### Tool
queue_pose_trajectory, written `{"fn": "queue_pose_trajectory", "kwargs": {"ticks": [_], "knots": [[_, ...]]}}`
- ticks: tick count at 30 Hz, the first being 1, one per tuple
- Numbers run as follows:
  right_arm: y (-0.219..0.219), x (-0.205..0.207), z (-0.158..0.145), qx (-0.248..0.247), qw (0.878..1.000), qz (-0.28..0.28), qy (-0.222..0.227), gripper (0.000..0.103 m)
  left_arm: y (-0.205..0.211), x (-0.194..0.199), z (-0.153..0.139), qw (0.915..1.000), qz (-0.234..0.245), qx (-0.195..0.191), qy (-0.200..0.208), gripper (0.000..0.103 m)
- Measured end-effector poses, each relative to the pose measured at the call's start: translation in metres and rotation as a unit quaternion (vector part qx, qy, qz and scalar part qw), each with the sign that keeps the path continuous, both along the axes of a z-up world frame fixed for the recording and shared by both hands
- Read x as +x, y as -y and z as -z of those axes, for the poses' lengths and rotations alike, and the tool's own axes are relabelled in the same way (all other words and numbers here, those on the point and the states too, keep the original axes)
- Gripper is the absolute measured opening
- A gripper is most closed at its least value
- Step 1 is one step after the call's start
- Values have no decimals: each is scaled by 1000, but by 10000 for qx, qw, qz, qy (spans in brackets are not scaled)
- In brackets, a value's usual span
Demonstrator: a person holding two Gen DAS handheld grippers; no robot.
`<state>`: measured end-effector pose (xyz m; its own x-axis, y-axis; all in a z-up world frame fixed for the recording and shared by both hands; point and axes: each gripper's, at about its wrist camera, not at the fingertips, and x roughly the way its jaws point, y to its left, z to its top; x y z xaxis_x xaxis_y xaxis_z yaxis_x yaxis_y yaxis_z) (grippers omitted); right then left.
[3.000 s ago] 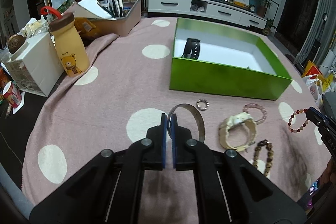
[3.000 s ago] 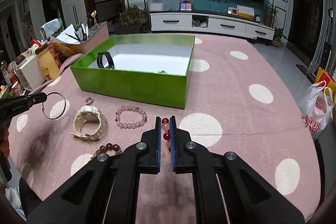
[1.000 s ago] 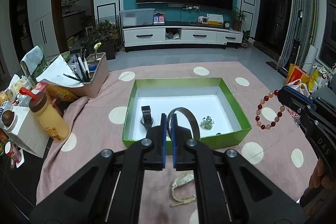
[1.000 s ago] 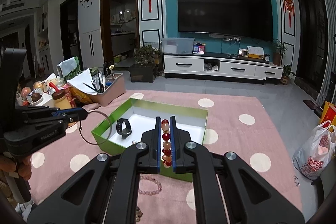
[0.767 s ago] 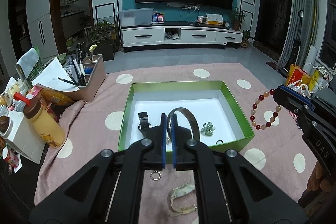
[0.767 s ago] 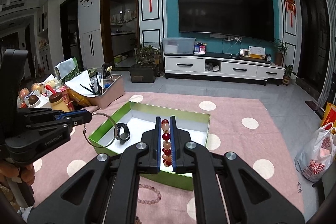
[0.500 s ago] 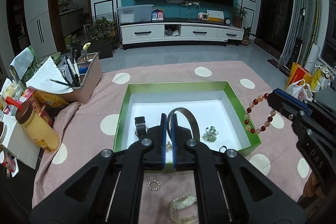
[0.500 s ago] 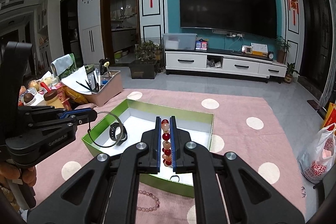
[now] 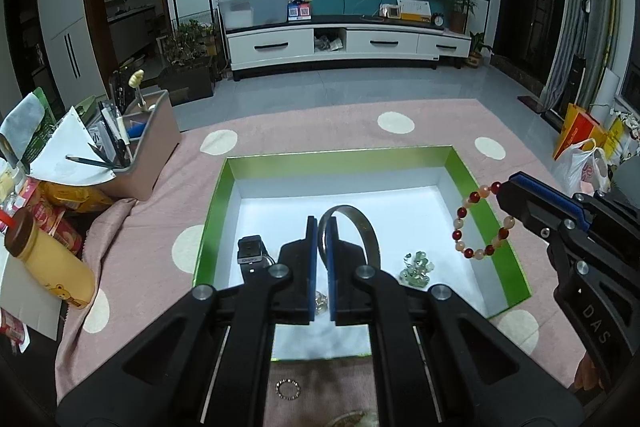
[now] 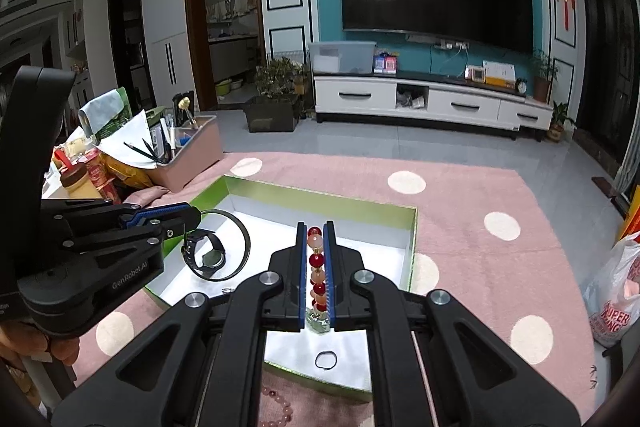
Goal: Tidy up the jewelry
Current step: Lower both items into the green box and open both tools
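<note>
My left gripper [image 9: 321,227] is shut on a silver bangle [image 9: 366,227] and holds it above the green box [image 9: 224,183]; the bangle also shows in the right wrist view [image 10: 244,247]. My right gripper [image 10: 312,231] is shut on a red and peach bead bracelet [image 10: 315,269], which hangs over the box's right wall in the left wrist view [image 9: 464,227]. Inside the box lie a black watch [image 10: 206,255], a cluster of pale green beads [image 9: 416,267] and a small dark ring [image 10: 326,360].
The box [image 10: 412,247] sits on a pink cloth with cream dots [image 9: 280,119]. In front of it lie a small bead ring [image 9: 288,389] and a pink bead bracelet [image 10: 280,407]. A yellow bottle [image 9: 52,263] and a pen tray [image 9: 148,155] stand at left.
Both grippers have risen from the cloth with their jewelry and moved forward and down over the green box. The box now looks larger and closer in both views.
</note>
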<state>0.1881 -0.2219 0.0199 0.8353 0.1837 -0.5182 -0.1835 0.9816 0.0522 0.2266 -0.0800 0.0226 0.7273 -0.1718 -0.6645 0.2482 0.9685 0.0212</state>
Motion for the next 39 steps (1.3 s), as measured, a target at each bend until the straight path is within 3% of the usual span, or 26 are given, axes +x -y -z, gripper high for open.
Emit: {"fn": "queue_pose_trajectory", "kwargs": {"ticks": [17, 31, 33, 35, 39], "knots": [[1, 38, 43, 85, 9980, 18, -627, 7, 14, 31, 40, 9988, 9, 375, -326, 4], [3, 46, 54, 23, 9966, 72, -822, 7, 16, 37, 55, 9979, -33, 463, -447, 4], [4, 45, 53, 72, 9964, 85, -840, 11, 16, 37, 55, 9979, -35, 473, -443, 4], [7, 42, 51, 124, 9965, 131, -817, 25, 15, 36, 55, 9979, -42, 463, -447, 7], [12, 34, 44, 238, 9966, 220, -752, 40, 13, 31, 50, 9982, -36, 424, -421, 32]]}}
